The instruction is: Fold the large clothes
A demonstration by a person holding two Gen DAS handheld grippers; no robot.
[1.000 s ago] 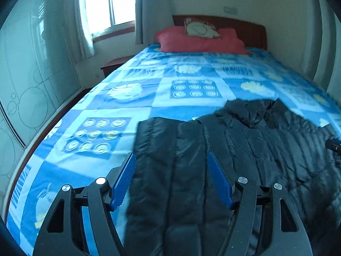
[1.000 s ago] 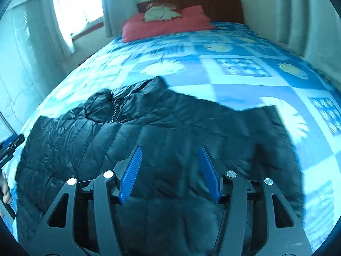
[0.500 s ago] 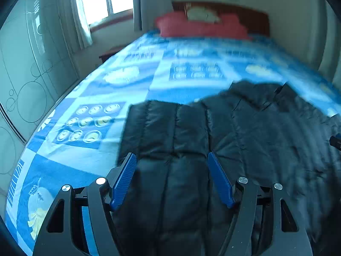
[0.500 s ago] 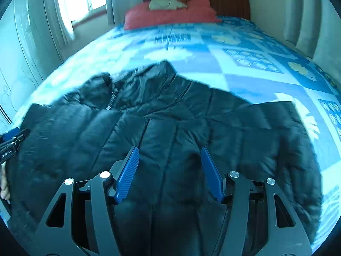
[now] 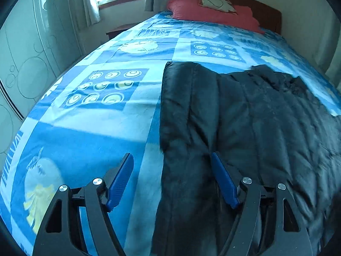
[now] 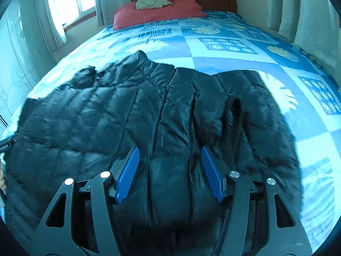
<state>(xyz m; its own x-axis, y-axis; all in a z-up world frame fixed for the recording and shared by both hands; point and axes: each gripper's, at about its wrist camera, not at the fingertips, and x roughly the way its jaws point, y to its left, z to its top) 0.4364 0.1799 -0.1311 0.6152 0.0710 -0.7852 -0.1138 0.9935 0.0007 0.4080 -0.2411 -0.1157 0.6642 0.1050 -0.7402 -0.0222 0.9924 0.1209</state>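
A black puffer jacket (image 6: 162, 115) lies spread flat across the foot end of the bed (image 5: 89, 115), its collar toward the red pillow (image 6: 157, 12). The left tongs (image 5: 172, 179) gape wide and hold nothing, straddling the jacket's left edge. The right tongs (image 6: 170, 170) are also spread wide and empty, over the jacket's middle near the zipper.

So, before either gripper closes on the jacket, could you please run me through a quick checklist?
1. Left gripper open: ok.
2. Right gripper open: ok.
3. Black puffer jacket spread on the bed: ok.
4. Jacket's edge between the left fingers: ok; blue sheet shows beside it.
5. Right gripper over the jacket: ok.
6. Fingers touching the fabric: cannot tell.
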